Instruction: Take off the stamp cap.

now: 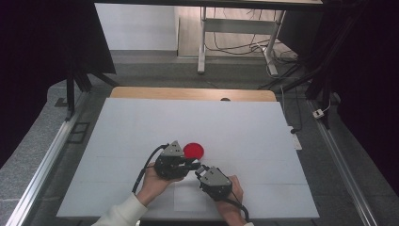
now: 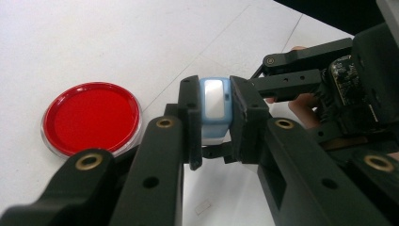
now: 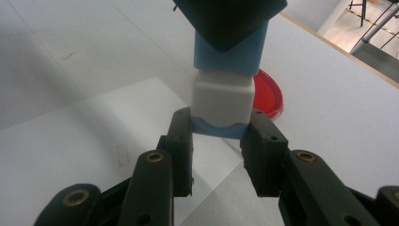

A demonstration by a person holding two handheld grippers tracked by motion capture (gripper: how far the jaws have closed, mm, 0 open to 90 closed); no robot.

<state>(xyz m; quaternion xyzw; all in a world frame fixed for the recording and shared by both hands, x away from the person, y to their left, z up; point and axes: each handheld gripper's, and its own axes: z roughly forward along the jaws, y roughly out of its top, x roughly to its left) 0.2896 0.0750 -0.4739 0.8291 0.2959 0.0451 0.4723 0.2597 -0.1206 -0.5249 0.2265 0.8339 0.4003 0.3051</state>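
Observation:
A small blue and white block (image 2: pixel 215 101) (image 3: pixel 222 101) hangs just above the white table sheet (image 1: pixel 141 127), held from both ends. My left gripper (image 2: pixel 215 117) (image 1: pixel 193 164) is shut on its blue end with the pale window. My right gripper (image 3: pixel 220 129) (image 1: pixel 200 170) is shut on the opposite end, on the blue rim below the white part. The two grippers meet tip to tip near the table's front middle. A round red dish (image 1: pixel 193 150) (image 2: pixel 91 117) (image 3: pixel 268 96) with a clear rim lies flat on the sheet just beyond them.
A loose paper sheet (image 1: pixel 188 197) lies at the front edge under the hands. The wooden table edge (image 1: pixel 193 93) runs along the back. Metal rails (image 1: pixel 42 169) (image 1: pixel 346 169) flank the table, and a desk frame (image 1: pixel 235 28) with cables stands on the floor beyond.

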